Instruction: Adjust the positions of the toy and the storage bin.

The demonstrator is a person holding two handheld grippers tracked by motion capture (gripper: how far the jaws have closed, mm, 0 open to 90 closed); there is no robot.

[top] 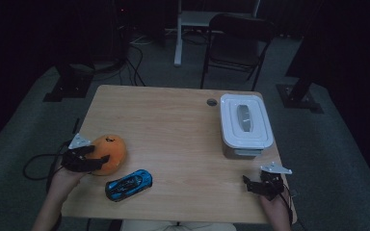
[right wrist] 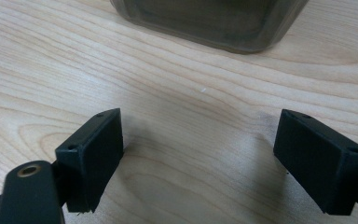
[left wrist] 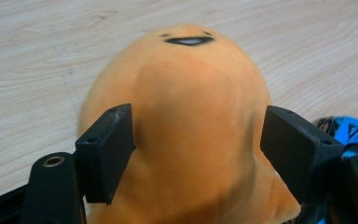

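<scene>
Orange plush toy (top: pixel 110 153) sits near the table's (top: pixel 173 125) left edge, at about 8 o'clock from the table centre. Rounded, soft, with a small stitched face on the crown in the left gripper view (left wrist: pixel 189 41).

Left gripper (top: pixel 87 159) is at the plush, approaching from its 8 o'clock side. Jaws stand apart, one on each flank. In the left gripper view the left pad lies right against the fabric, while the right pad sits at the outline; no dent in the fabric, so I read this as bracketing rather than squeezing. No earlier frame is given, so I leave any motion aside. Likely reason for the stance: the toy is wide and yielding, so the jaws need to straddle its body.

Blue toy car (top: pixel 128 185) lies just beside the plush at its 5 o'clock, nose angled toward 2 o'clock. Near enough to be brushed if the plush is dragged that way.

Right gripper (top: pixel 262 185) rests low over bare wood near the table's 4 o'clock corner, jaws wide apart with nothing between them. It looks parked.

White lidded box (top: pixel 244 126) stands at 2 o'clock from centre, well apart from the toys. Lid is on, with a grey handle recess in the middle; contents cannot be told. Its lower wall (right wrist: pixel 209 18) shows ahead of the right gripper.
</scene>
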